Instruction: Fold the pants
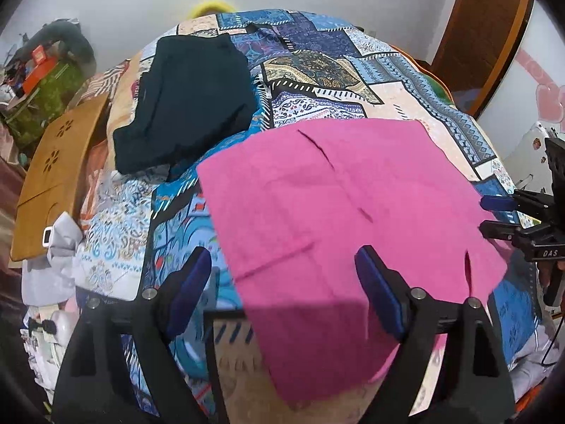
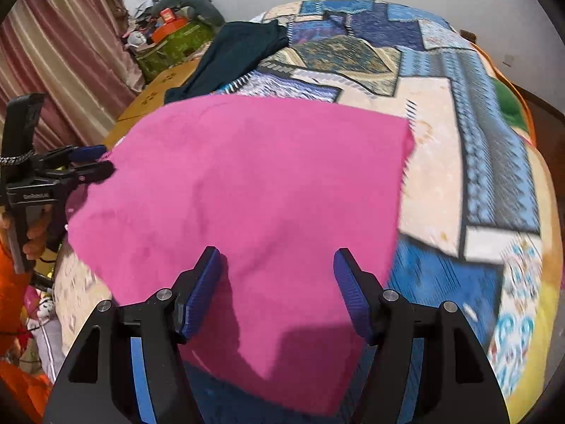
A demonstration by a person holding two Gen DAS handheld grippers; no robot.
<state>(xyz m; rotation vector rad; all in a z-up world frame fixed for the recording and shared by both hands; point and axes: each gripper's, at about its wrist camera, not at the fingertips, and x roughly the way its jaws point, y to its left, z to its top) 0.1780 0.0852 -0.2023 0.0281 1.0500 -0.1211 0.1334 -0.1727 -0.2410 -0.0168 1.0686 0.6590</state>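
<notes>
The pink pants (image 1: 339,212) lie flat as a folded panel on the patterned bedspread (image 1: 317,70); they fill the middle of the right wrist view (image 2: 247,194). My left gripper (image 1: 282,272) is open, jaws wide apart above the pants' near left part, holding nothing. My right gripper (image 2: 277,268) is open too, over the pants' near edge. The right gripper also shows at the pants' right edge in the left wrist view (image 1: 494,215), and the left gripper at the left edge in the right wrist view (image 2: 95,162).
A folded dark garment (image 1: 190,106) lies on the bed beyond the pants, to the left. A wooden board (image 1: 56,176) leans at the bed's left side. Cluttered boxes (image 2: 169,31) and a curtain (image 2: 53,70) stand at the far left. A wooden door (image 1: 483,24) is at right.
</notes>
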